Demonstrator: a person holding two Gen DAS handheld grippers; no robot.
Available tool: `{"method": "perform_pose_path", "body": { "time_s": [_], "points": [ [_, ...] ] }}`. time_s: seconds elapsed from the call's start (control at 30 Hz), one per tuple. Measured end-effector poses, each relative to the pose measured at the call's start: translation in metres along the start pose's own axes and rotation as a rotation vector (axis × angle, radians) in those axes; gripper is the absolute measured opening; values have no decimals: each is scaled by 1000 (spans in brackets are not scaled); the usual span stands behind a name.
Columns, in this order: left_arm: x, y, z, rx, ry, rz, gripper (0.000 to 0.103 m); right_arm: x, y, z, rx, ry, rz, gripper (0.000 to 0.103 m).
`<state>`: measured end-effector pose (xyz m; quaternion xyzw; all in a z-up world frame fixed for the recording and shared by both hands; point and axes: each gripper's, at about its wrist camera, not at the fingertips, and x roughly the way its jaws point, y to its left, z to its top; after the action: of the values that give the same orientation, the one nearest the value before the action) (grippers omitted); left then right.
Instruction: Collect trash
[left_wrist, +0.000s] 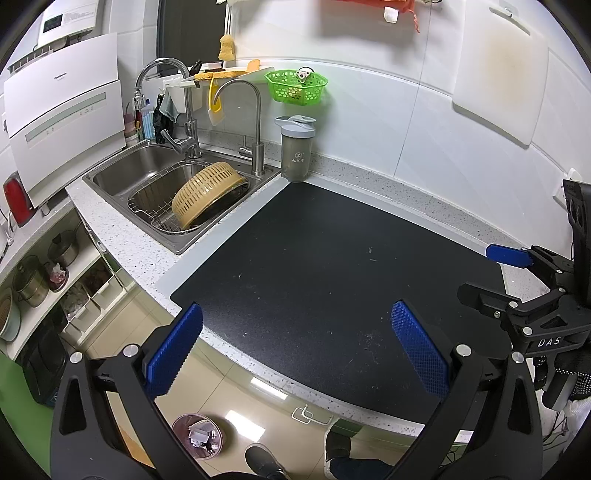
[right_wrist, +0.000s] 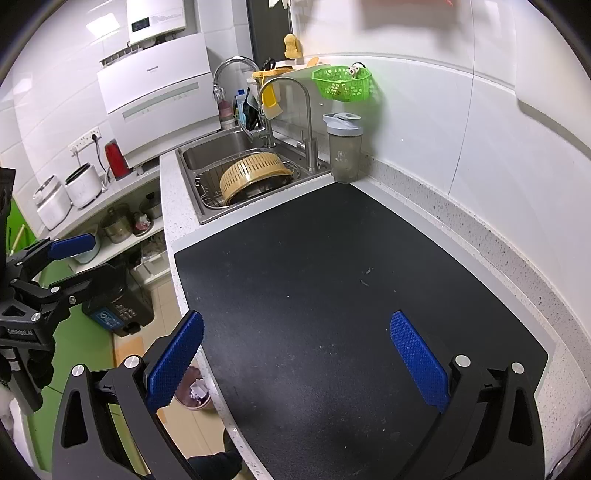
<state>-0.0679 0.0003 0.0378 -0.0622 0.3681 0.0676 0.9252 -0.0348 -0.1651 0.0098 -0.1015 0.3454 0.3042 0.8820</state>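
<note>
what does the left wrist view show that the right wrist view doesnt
Only the left wrist view shows the white cutting board hanging on the wall, the person's shoes on the floor, and the right tongs from the side.

Only the right wrist view shows two white rice cookers, a wall socket, the dark bin on the floor, and the left tongs.

Both show the black mat, the sink with a yellow colander, the green basket, the grey shaker bottle and the pink trash bowl below.
</note>
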Motion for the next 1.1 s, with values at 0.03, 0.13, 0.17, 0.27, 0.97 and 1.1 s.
{"method": "perform_pose_path", "body": {
  "time_s": [0.03,0.13,0.17,0.27,0.97,1.1],
  "points": [
    [0,0,0,0,0,0,100,0,0,-1,0,0,-1,97],
    [2,0,0,0,1,-2,100,1,1,-3,3,3,-3,97],
    [2,0,0,-2,2,-3,100,1,1,-4,3,4,-3,97],
    [4,0,1,-7,3,-6,100,0,1,-6,4,5,-5,97],
    [12,-3,5,10,9,20,100,-3,-8,-9,19,6,-16,97],
    [14,-5,5,3,18,4,100,-7,-11,-11,28,1,-28,97]
  ]
}}
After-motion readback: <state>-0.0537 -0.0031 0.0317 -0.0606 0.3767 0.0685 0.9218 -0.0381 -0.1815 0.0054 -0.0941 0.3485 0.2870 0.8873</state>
